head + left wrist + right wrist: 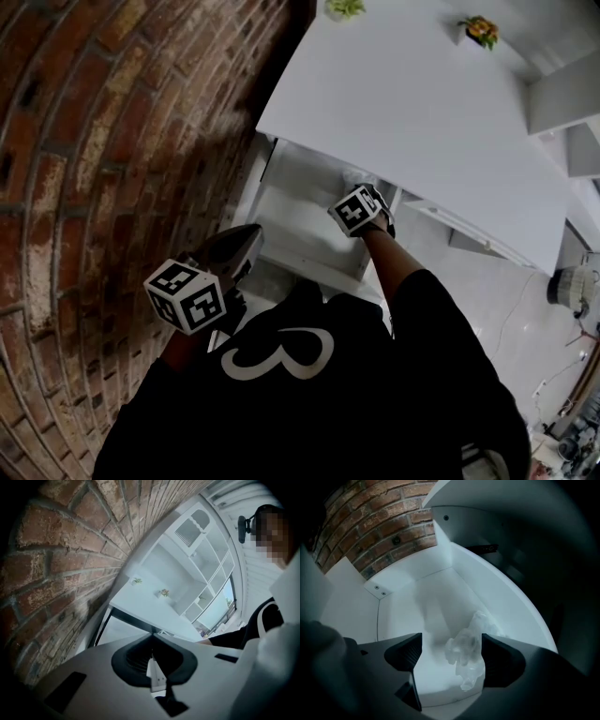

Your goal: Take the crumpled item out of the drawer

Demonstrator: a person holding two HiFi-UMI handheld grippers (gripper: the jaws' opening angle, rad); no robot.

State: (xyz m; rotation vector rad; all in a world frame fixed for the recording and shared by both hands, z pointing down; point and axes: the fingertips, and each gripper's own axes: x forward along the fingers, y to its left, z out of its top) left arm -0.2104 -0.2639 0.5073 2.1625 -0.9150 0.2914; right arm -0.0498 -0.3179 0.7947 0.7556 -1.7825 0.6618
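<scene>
The crumpled item (466, 654), a wad of clear plastic, lies on the floor of the open white drawer (405, 611), near its right wall. My right gripper (451, 642) is down inside the drawer, open. The wad sits between the jaws, close against the right pad (494, 660), with a clear gap to the left pad (405, 653). In the head view, only the right gripper's marker cube (360, 209) shows, at the drawer (291, 220) under the white table (412, 112). My left gripper (246, 239) hangs shut and empty beside the brick wall, away from the drawer.
A brick wall (103, 159) runs along the left, close to the drawer's side. Two small potted plants (481, 31) stand at the table's far edge. White shelving (572, 103) is at the right, with a cable and a fan (565, 286) on the floor beyond.
</scene>
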